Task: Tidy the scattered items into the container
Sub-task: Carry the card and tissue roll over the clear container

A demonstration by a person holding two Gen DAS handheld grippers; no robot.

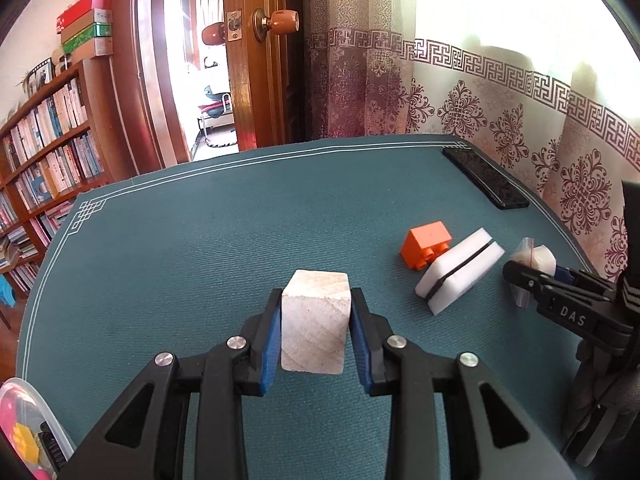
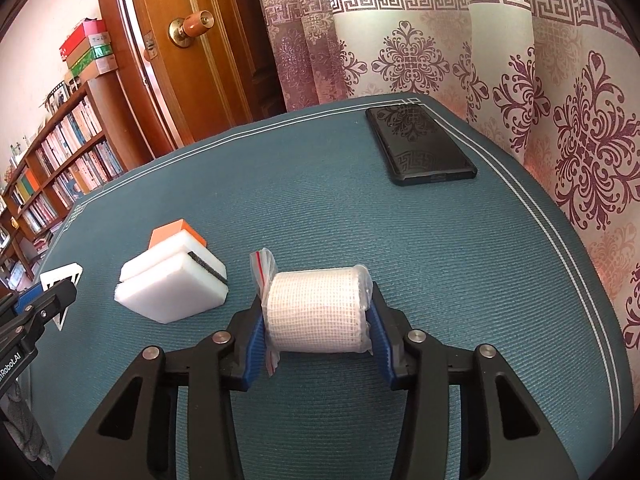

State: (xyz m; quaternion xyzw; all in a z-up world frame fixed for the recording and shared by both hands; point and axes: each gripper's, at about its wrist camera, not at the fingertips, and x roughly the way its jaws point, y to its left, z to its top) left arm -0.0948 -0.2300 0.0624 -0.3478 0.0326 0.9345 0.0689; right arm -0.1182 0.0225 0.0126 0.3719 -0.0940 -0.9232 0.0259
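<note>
In the left wrist view my left gripper (image 1: 316,295) is shut on a pale wooden block (image 1: 314,320), its blue pads (image 1: 270,344) pressed on both sides. To the right on the teal mat (image 1: 192,232) lie an orange toy brick (image 1: 426,242) and a white sponge (image 1: 460,272) with a black strip, touching each other. My right gripper (image 2: 316,296) is shut on a bagged gauze roll (image 2: 316,312), low over the mat (image 2: 360,216). Left of it are the white sponge (image 2: 172,288) and, partly hidden behind it, the orange brick (image 2: 176,232). The clear container (image 1: 28,420) shows at the lower left edge.
A black phone (image 2: 420,144) lies near the mat's far right corner, close to the patterned curtain (image 2: 520,80). A bookshelf (image 1: 44,160) and a wooden door (image 1: 260,80) stand beyond the table's far and left edges. The container holds several coloured pieces.
</note>
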